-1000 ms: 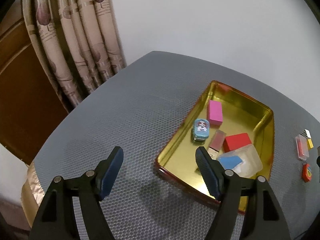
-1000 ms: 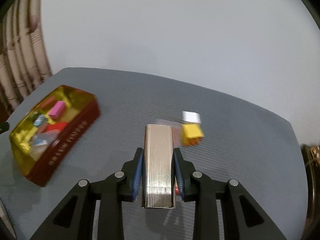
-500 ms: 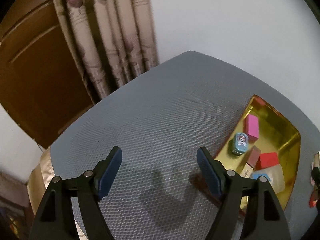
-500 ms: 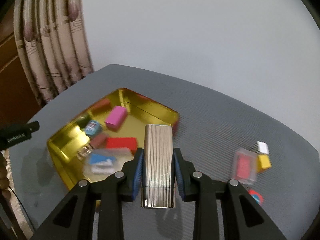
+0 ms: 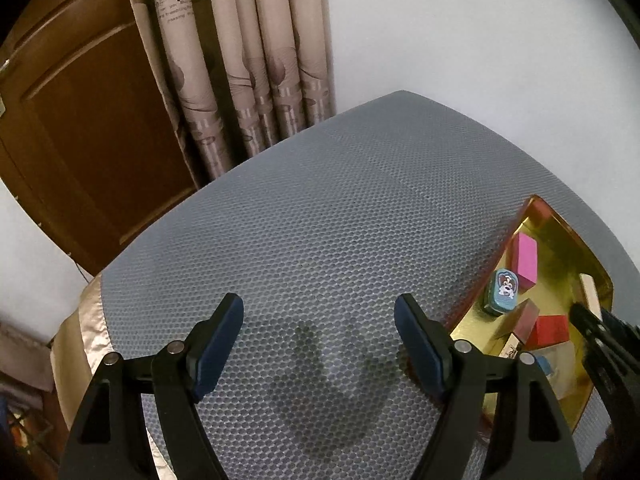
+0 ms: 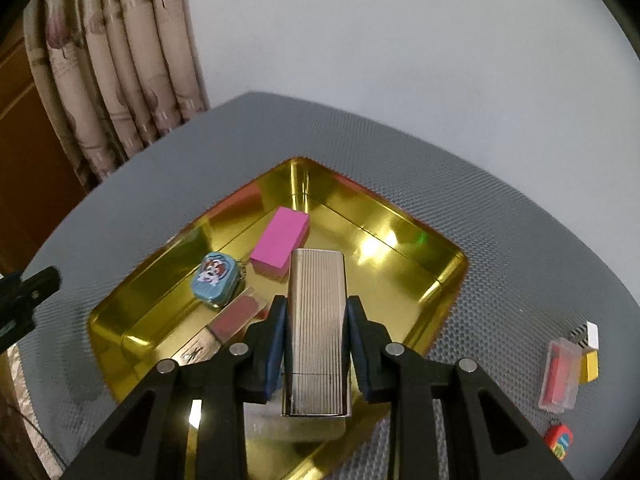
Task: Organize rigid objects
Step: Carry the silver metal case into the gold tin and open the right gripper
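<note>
Ribbed silver case (image 6: pixel 317 328), a tall metal box with fine vertical grooves, sits at the lower centre of the right wrist view, clamped upright between the blue pads of the right gripper (image 6: pixel 316 340), whose jaws are drawn in tight against its two long sides. It is held above the near part of a gold tray (image 6: pixel 404 240) that fills the middle of that frame.

Going left to right in the right wrist view: a patterned curtain (image 6: pixel 120 60) hangs at the upper left beside a brown wooden door (image 6: pixel 24 160). At the left edge a black part of the other gripper pokes in. Inside the tray, left of centre, lies a small blue tin (image 6: pixel 214 278) with a cartoon dog on it; just below it is a clear case with a dull pink insert (image 6: pixel 236 316), and just right of the tin a bright pink block (image 6: pixel 282 238). On the grey honeycomb mat (image 6: pixel 500 220) at the far right lie a clear case with a red insert (image 6: pixel 560 376), a white piece (image 6: pixel 592 334), a yellow piece (image 6: pixel 589 366) and, lowest, a small red and blue item (image 6: pixel 558 440).

In the left wrist view, the left gripper (image 5: pixel 319 340) spans the bottom of the frame with its jaws spread wide and nothing between them, above bare mat and its own shadow. At the right edge the tray shows the pink block, the blue tin and a red block (image 5: pixel 550 330).
</note>
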`<state>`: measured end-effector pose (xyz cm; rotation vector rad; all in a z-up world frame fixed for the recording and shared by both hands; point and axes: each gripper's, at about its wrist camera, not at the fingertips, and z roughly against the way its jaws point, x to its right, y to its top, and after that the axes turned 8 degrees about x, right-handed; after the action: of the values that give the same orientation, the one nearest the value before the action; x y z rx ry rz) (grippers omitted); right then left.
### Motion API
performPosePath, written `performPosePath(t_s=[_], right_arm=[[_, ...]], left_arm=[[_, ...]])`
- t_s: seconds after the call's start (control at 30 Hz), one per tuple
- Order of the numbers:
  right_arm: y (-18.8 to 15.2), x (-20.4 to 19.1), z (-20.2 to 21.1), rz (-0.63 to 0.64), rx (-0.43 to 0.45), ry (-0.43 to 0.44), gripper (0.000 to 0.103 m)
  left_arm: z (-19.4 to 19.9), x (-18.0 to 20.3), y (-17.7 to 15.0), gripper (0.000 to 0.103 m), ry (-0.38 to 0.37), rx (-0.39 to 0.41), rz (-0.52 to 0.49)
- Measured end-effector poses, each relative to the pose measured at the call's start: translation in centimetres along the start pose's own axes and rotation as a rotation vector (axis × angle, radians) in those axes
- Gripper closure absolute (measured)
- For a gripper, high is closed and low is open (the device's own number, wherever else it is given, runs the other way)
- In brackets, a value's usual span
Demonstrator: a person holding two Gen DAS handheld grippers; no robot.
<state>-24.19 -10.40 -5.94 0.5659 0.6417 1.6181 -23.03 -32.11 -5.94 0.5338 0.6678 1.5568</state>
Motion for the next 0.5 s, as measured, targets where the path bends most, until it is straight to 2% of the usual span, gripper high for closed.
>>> performPosePath(t_s=[0.3,0.5], right_arm=[[1.7,-1.3,-4.3,0.048,-0.114,-0.052,0.074],[1.8,-2.0,-6.1,0.042,-0.15,-0.036,0.073]], left_arm=[[-0.5,-0.1,-0.4,0.028,-0.006,-0.008,-0.012],[-0.8,0.0,-0.6,0.028,-0.007,-0.012,-0.015]])
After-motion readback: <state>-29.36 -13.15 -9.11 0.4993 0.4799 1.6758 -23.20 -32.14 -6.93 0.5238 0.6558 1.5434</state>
